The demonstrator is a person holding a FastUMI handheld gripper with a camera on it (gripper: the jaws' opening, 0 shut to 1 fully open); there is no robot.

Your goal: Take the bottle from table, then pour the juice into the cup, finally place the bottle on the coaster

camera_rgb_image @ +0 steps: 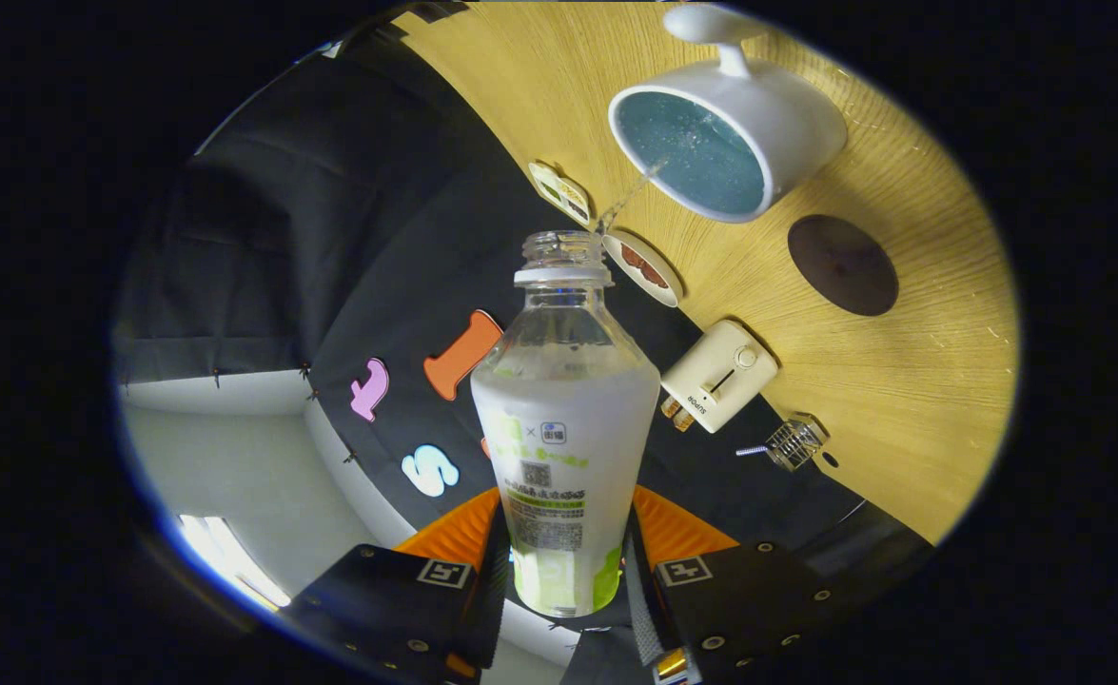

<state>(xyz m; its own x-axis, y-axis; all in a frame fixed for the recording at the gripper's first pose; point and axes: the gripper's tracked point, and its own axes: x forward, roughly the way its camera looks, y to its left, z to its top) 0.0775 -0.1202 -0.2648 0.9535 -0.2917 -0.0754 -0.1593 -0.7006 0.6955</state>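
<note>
Between your gripper (566, 571) fingers sits the bottle (566, 428), clamped low on its labelled body, uncapped and tipped toward the white cup (787, 114) beyond its neck. A thin stream runs from the mouth into the cup's blue inside. Judge the clear plastic as light but thin-walled and smooth: it likely flexes if you squeeze harder, and the liquid shifts as it tilts. Hold at the stiffer lower body. The dark round coaster (842, 264) lies on the wooden table (901, 400) just beside the cup, near a white toaster (718, 374).
</note>
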